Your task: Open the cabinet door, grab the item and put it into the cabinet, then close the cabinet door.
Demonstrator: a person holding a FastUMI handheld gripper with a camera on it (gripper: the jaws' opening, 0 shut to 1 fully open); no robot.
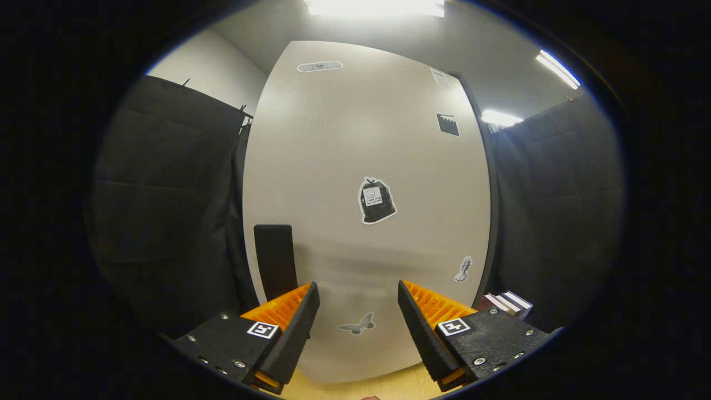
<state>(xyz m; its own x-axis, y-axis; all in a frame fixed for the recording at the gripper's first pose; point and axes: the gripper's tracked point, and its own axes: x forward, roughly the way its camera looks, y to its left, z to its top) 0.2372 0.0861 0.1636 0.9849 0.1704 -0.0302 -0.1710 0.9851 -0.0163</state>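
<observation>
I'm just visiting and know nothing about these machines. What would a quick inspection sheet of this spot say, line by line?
Surface: a pale wooden top shows below the fingers.
Job's things: the cabinet door is shut and faces the gripper; its dark handle stands upright near the door's left edge, just beyond the left finger. The item to store: nothing seen.
Clutter: stickers on the door, among them a dark bag-shaped sticker and a butterfly sticker; a stack of books lies to the right of the cabinet.
Grippers: the gripper is open, fingers apart, holding nothing, close to the door.
Cables: nothing seen.
Surroundings: black cloth on both sides, ceiling lights above.
</observation>
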